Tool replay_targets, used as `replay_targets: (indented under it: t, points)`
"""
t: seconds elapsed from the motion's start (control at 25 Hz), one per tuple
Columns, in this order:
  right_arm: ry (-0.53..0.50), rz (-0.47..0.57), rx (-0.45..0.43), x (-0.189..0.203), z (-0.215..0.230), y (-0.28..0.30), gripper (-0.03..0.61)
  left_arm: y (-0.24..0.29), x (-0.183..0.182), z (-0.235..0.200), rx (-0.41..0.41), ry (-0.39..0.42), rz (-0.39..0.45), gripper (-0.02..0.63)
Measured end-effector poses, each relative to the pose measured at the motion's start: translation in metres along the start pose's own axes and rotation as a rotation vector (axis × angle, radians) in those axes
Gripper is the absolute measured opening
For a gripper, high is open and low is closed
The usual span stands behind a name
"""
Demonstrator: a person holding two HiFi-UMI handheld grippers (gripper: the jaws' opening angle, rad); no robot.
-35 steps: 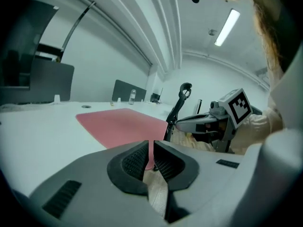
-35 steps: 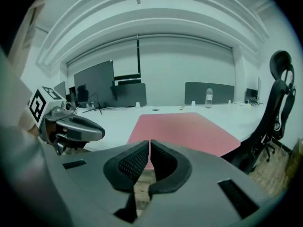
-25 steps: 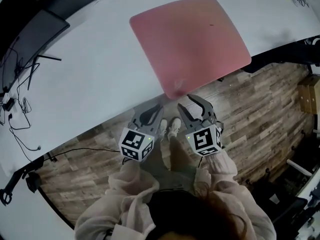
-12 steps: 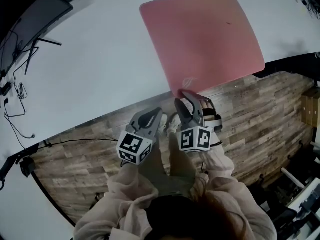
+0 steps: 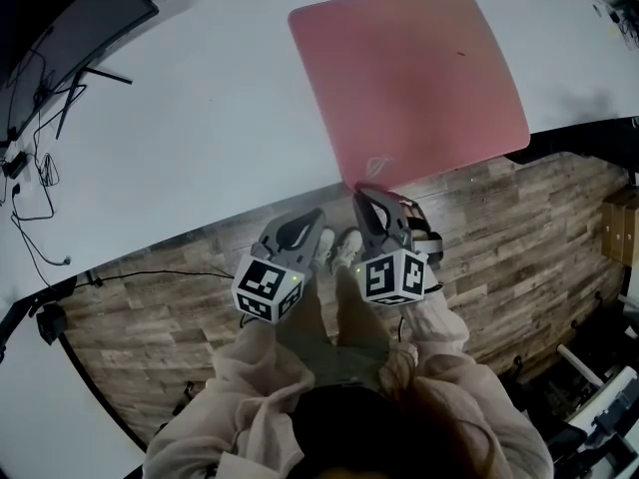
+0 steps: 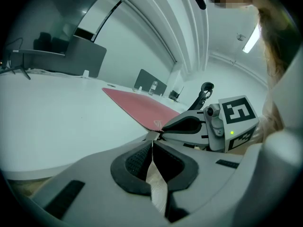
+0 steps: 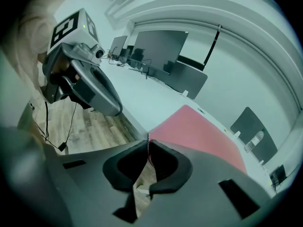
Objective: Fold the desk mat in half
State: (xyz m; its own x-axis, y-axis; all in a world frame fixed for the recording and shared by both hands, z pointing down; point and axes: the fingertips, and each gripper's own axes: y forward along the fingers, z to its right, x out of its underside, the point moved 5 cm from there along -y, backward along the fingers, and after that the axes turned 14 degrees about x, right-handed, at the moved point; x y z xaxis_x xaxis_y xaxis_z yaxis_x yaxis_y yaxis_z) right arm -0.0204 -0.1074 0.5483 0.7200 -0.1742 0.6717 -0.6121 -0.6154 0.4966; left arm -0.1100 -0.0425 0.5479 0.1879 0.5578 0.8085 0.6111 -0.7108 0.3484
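A pink desk mat [image 5: 414, 83] lies flat on the white table [image 5: 200, 138], its near corner hanging over the table's front edge. My right gripper [image 5: 361, 190] has just been closing its jaws, and they now pinch that corner. In the right gripper view the mat's [image 7: 199, 131] stitched edge sits between the pads of the right gripper [image 7: 148, 140]. My left gripper [image 5: 318, 218] hovers just left of it, off the table edge. It is shut with nothing in it, and its tips [image 6: 152, 143] point at the mat [image 6: 137, 108].
Cables [image 5: 35, 183] and a dark monitor [image 5: 95, 18] occupy the table's left side. Below the table edge is wooden floor [image 5: 499, 228], where the person's shoes [image 5: 339, 247] show. Cardboard boxes [image 5: 621, 218] stand at the right.
My right gripper moved forward to the mat's near corner, rolled, and closed its wide-open jaws on it. The left gripper stayed about where it was.
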Motion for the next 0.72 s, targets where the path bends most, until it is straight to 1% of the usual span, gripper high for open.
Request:
replay_targets:
  t: [0.12,0.32,0.48,0.72]
  points:
    - [0.078,-0.002,-0.004,-0.003,0.006,-0.002,0.034,-0.001,-0.004,0.002,0.002,0.008,0.006,0.029]
    - [0.284,0.001,-0.033,-0.009,0.023,-0.007,0.031,-0.003,-0.012,0.005,0.008,0.023,0.015,0.029]
    - [0.42,0.022,-0.044,-0.014,0.04,-0.011,0.031,-0.002,-0.021,0.008,0.019,0.044,0.02,0.029]
    - [0.545,0.041,-0.036,-0.02,0.06,-0.019,0.031,0.001,-0.037,0.013,0.038,0.091,0.026,0.029]
